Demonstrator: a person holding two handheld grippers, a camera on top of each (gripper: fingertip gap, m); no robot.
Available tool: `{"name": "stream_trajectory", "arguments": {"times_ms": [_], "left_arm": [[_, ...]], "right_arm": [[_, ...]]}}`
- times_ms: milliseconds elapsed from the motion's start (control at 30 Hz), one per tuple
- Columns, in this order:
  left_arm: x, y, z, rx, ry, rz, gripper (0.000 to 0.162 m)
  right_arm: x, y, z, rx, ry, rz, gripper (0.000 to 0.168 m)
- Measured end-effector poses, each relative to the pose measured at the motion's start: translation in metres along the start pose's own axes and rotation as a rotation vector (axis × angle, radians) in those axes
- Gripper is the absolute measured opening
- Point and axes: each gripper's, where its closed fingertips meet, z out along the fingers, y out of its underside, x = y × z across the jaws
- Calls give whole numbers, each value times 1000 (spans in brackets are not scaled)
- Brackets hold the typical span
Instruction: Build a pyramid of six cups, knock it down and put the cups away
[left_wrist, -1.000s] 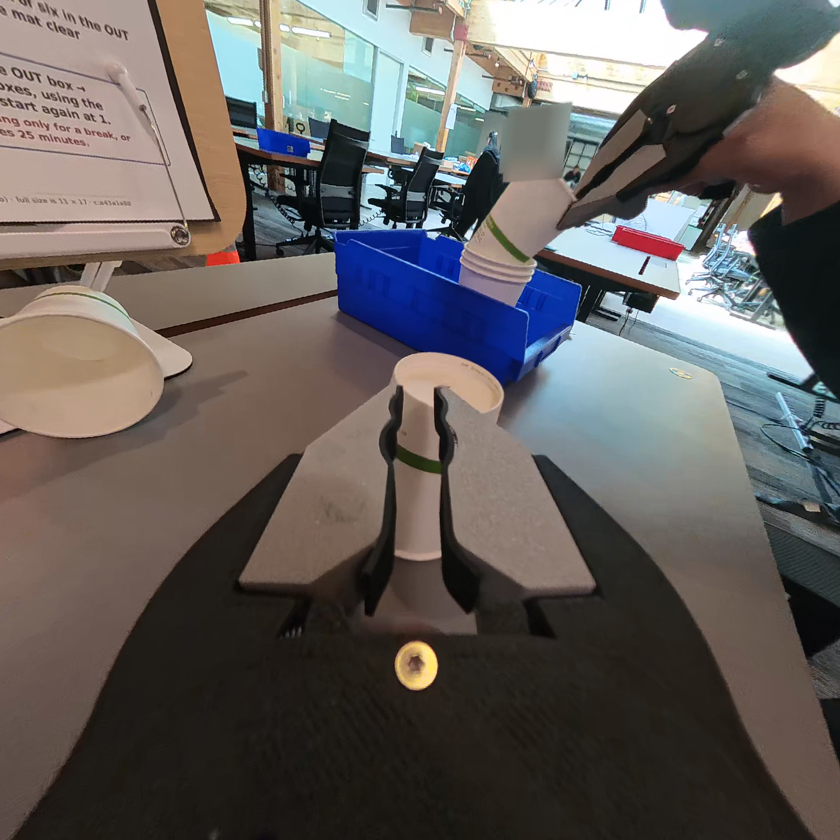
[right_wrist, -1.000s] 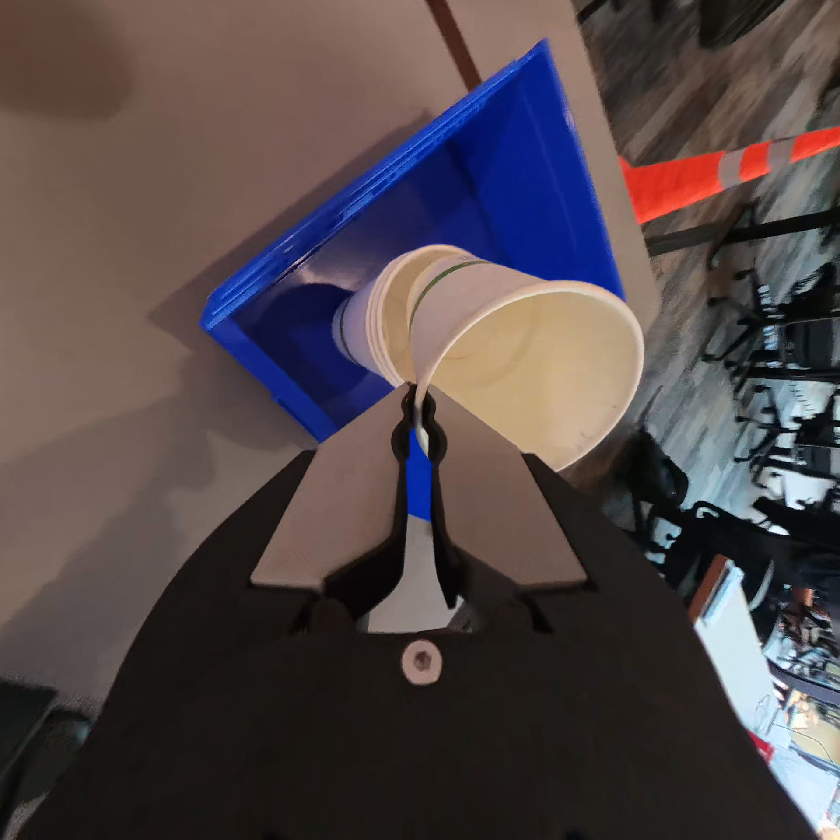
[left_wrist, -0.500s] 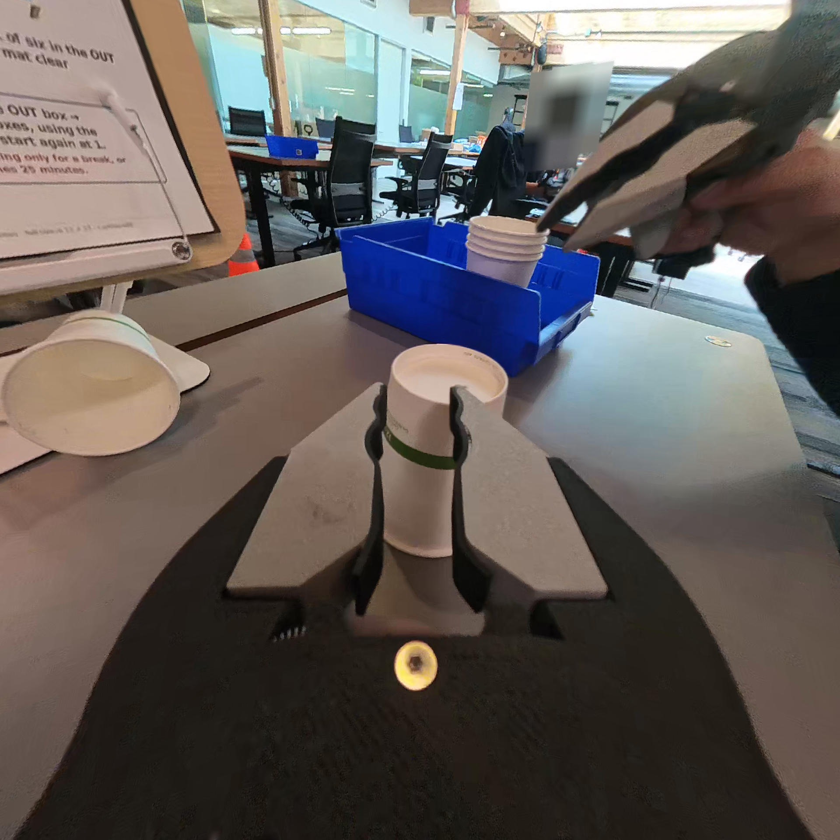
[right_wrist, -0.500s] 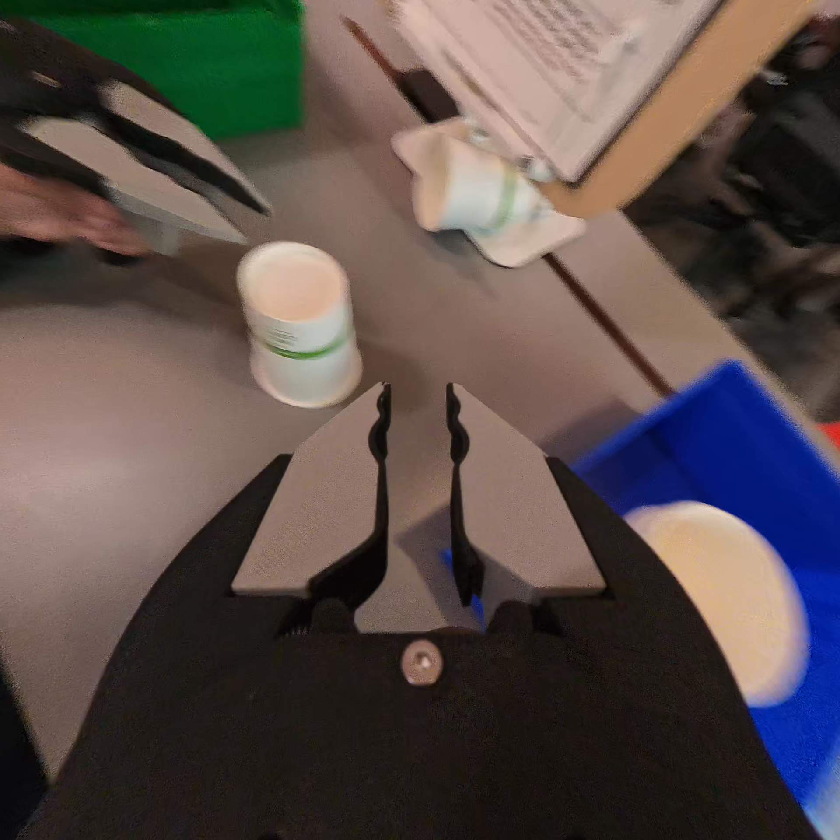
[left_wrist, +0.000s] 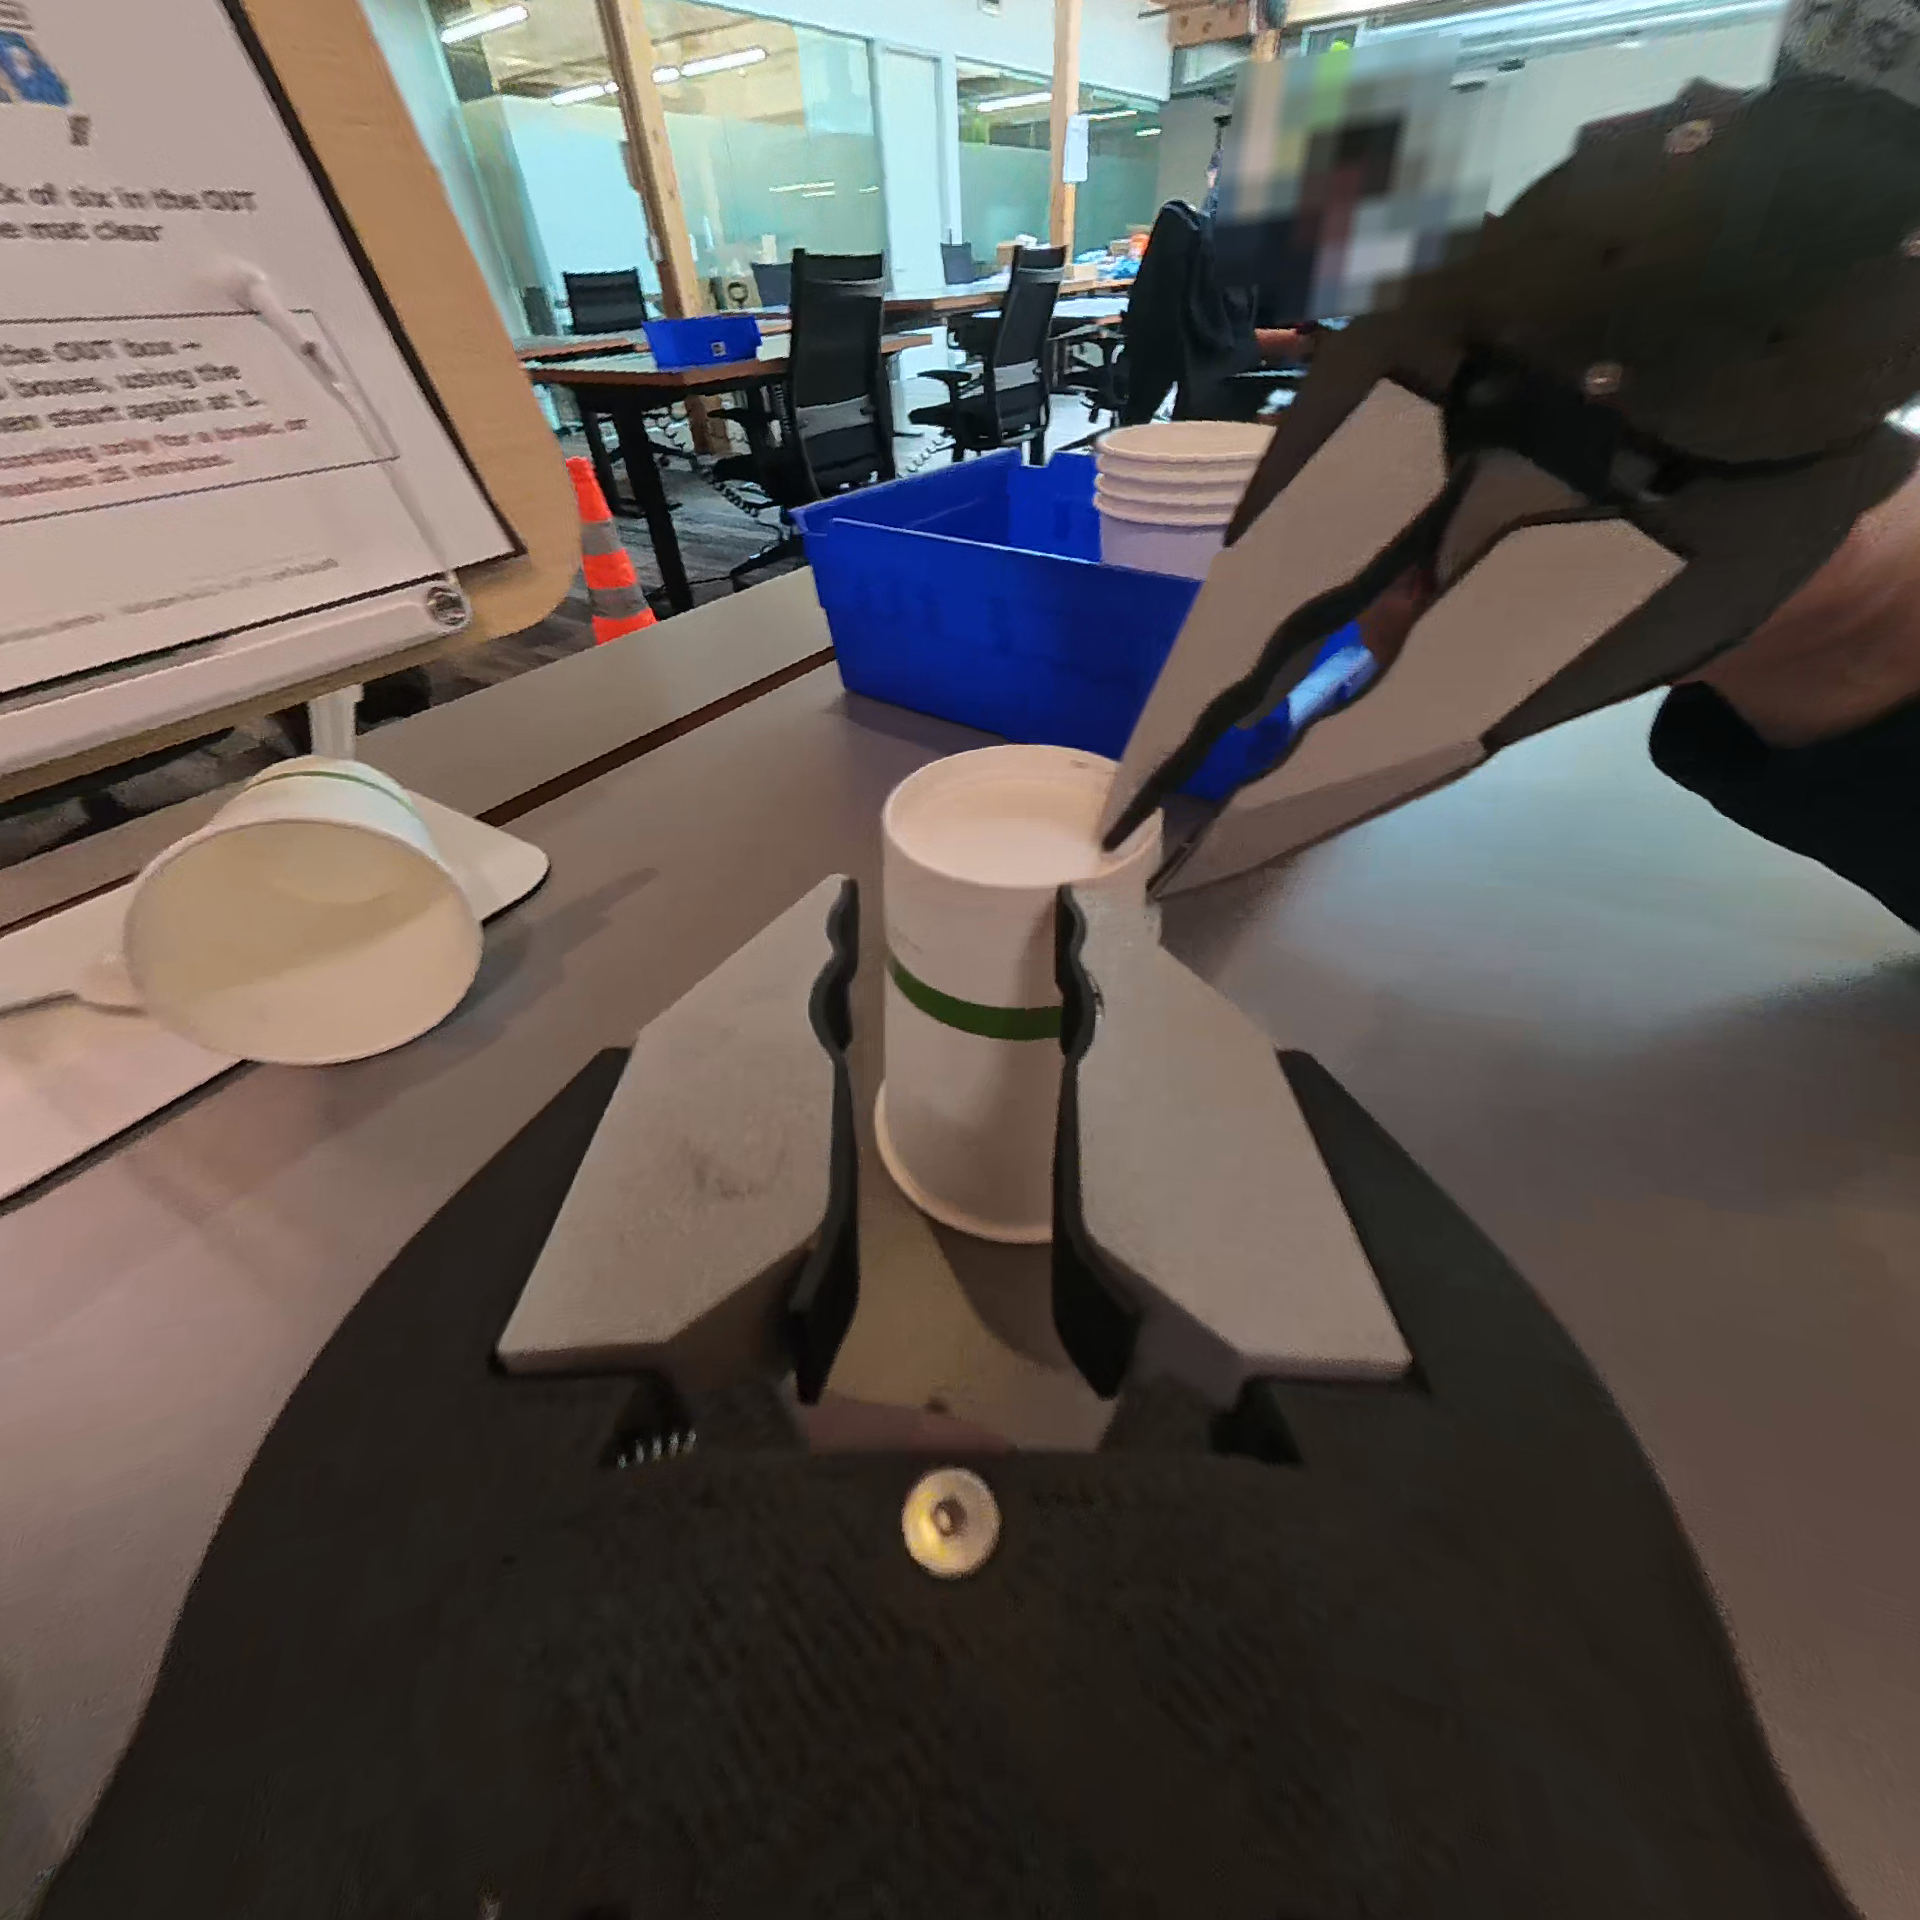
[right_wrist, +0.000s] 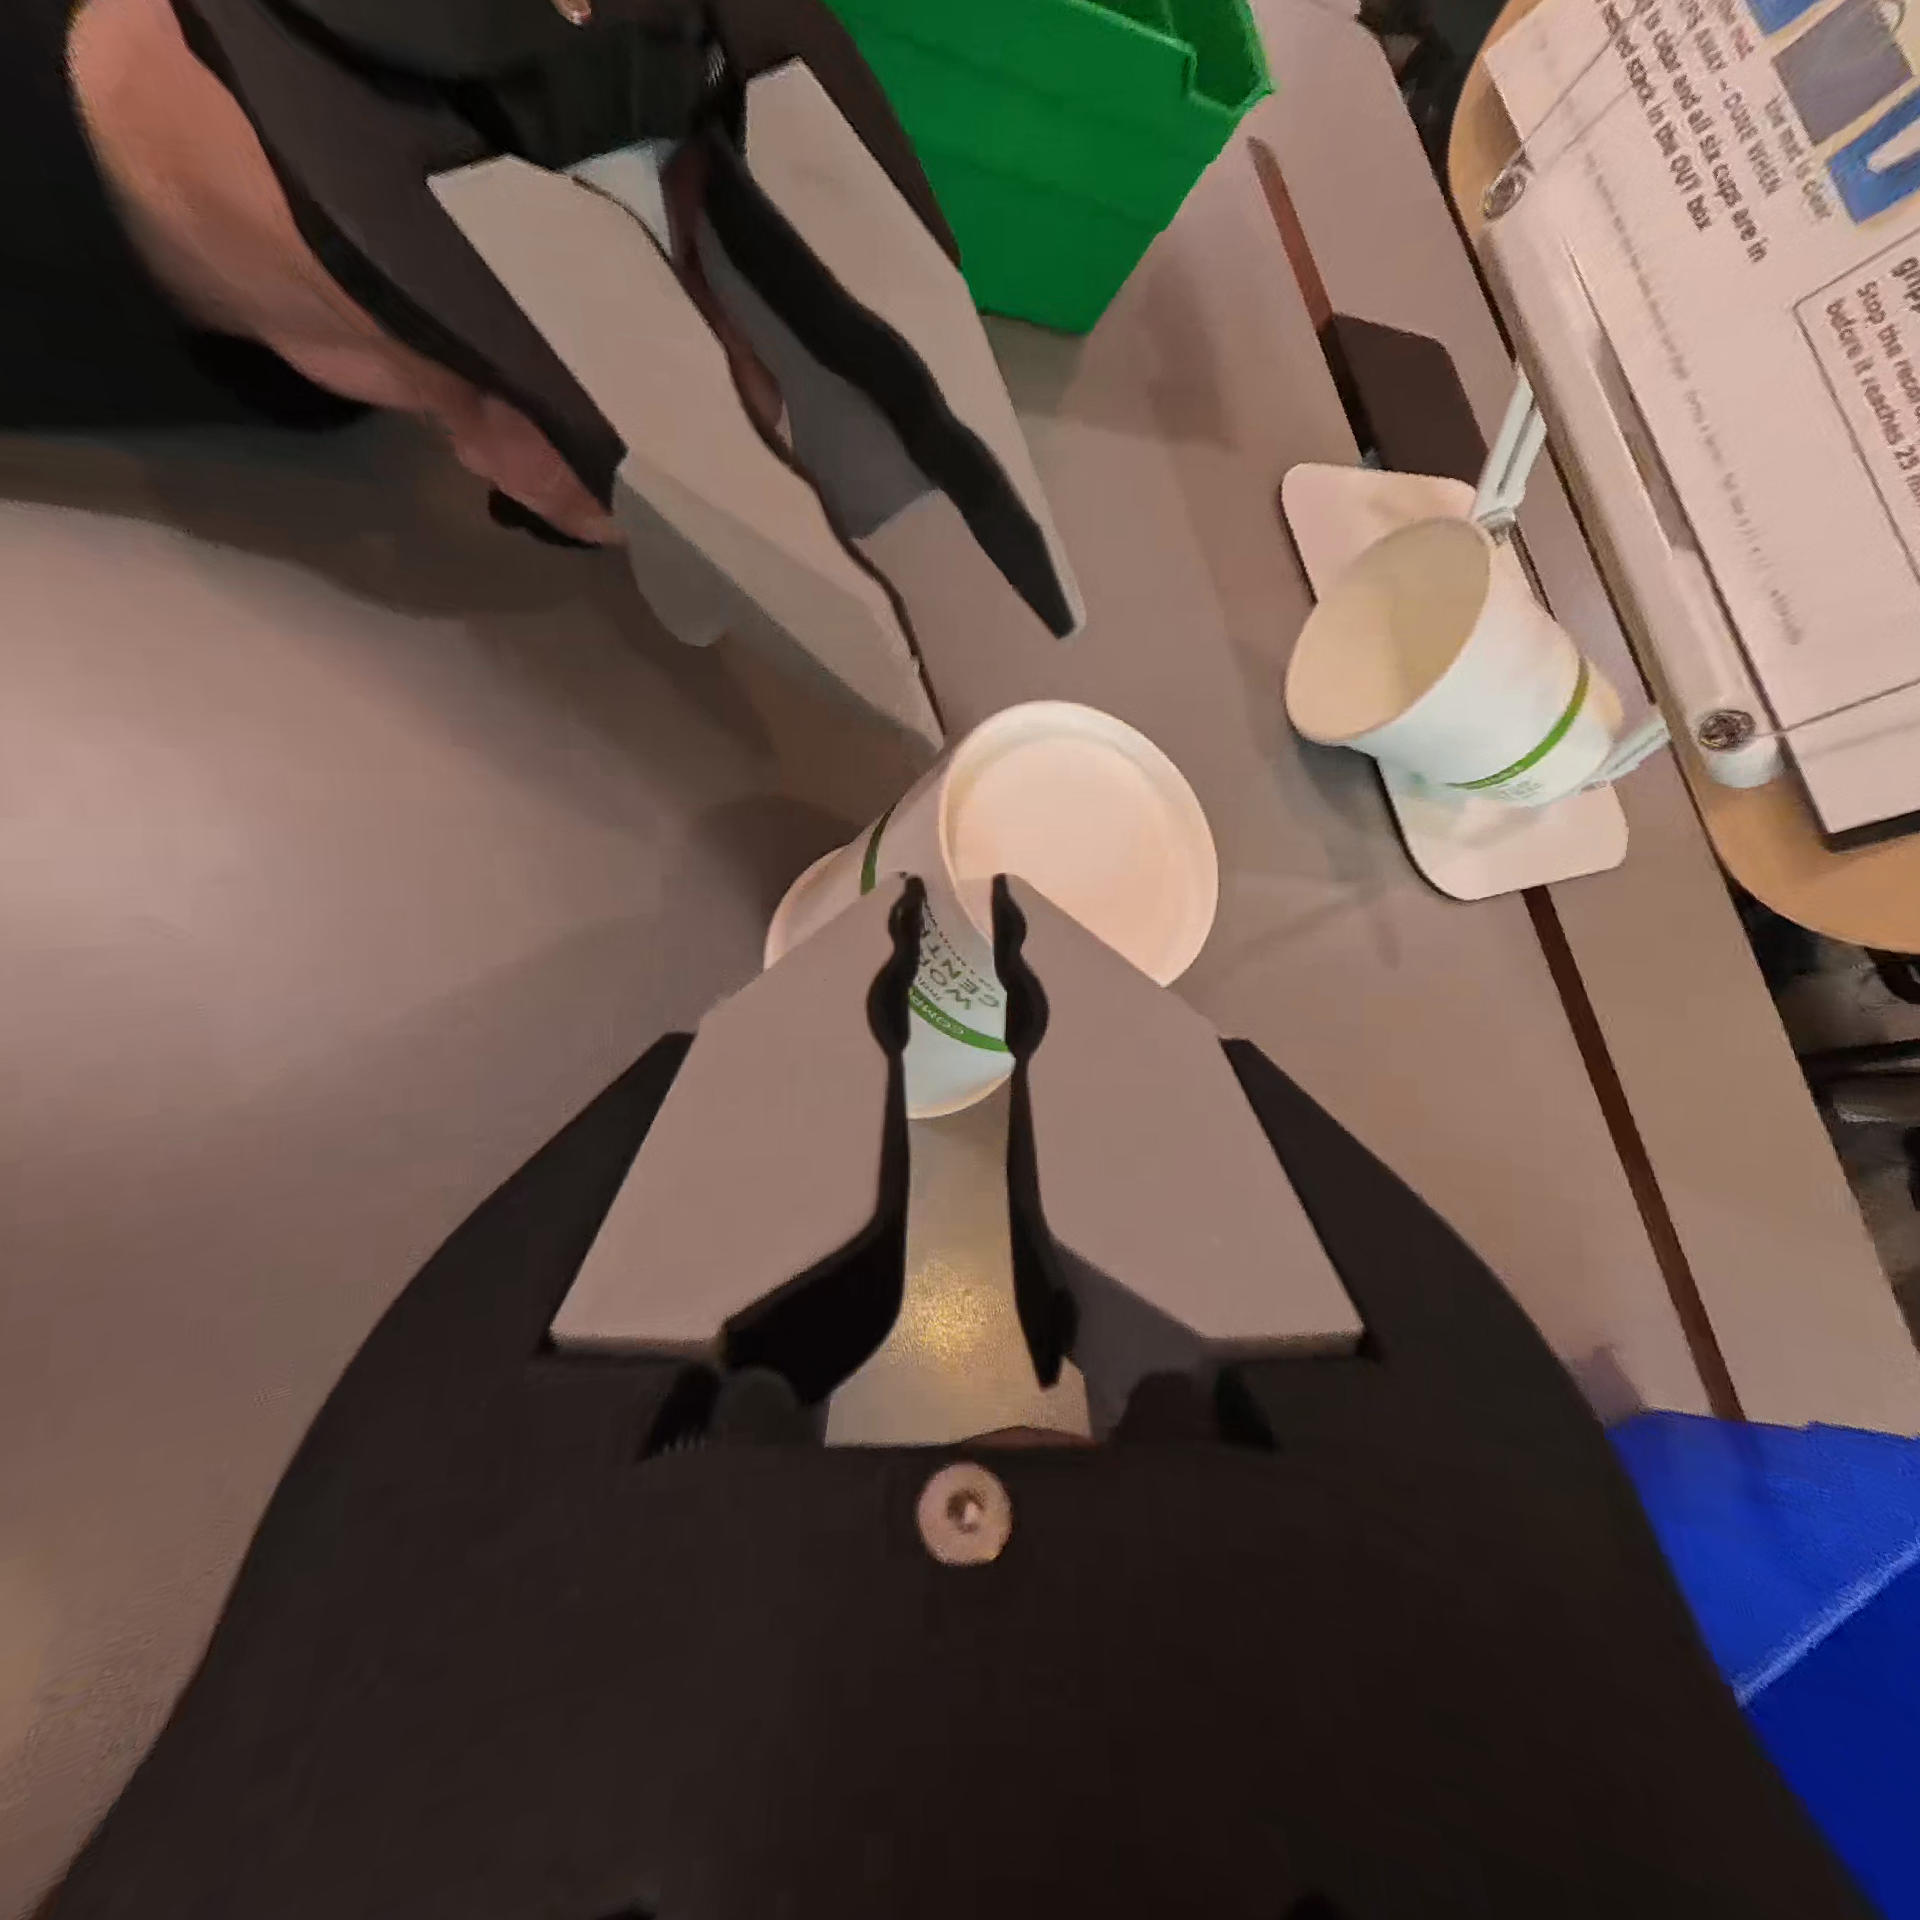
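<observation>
A white paper cup with a green band (left_wrist: 971, 997) stands upside down on the grey table, also in the right wrist view (right_wrist: 1081, 831). My left gripper (left_wrist: 956, 914) is open with the cup between its fingers. My right gripper (right_wrist: 954, 885) is open with its jaws narrowly apart. Its tips straddle the cup's upturned base rim, as the left wrist view shows (left_wrist: 1130, 864). The left gripper (right_wrist: 997, 681) shows across the cup. A stack of cups (left_wrist: 1174, 488) stands in the blue bin (left_wrist: 966, 613). Another cup (left_wrist: 301, 935) lies on its side at the left.
The lying cup (right_wrist: 1455, 675) rests on the white foot of a sign board (right_wrist: 1714, 364) that stands at the table's back edge. A green bin (right_wrist: 1060, 135) is beyond the left gripper. The blue bin's corner (right_wrist: 1787, 1558) is near my right gripper. An orange cone (left_wrist: 608, 561) stands on the floor. Left tips to right tips: about 4 cm.
My right gripper let go of a cup on the stack in the blue bin and swung over to the upturned cup. My left gripper opened from its grip on that cup.
</observation>
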Motion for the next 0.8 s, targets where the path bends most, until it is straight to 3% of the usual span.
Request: {"name": "stream_trajectory", "arguments": {"times_ms": [133, 333, 500, 633, 733, 800], "left_arm": [[-28, -4, -10, 24, -90, -114, 30], [-53, 10, -15, 5, -116, -299, 27], [-8, 0, -7, 57, 203, -436, 31], [25, -18, -10, 144, 411, -495, 32], [33, -24, -12, 174, 451, -478, 31], [30, -25, -13, 178, 418, -445, 21]], "right_arm": [[7, -5, -5, 87, 39, 85, 0], [43, -18, -57, 458, 94, 318, 0], [56, -34, -100, 790, 49, 461, 0], [48, -40, -103, 843, 5, 454, 0], [38, -46, -98, 840, -39, 444, 0], [33, -46, -89, 801, -48, 420, 0]]}}
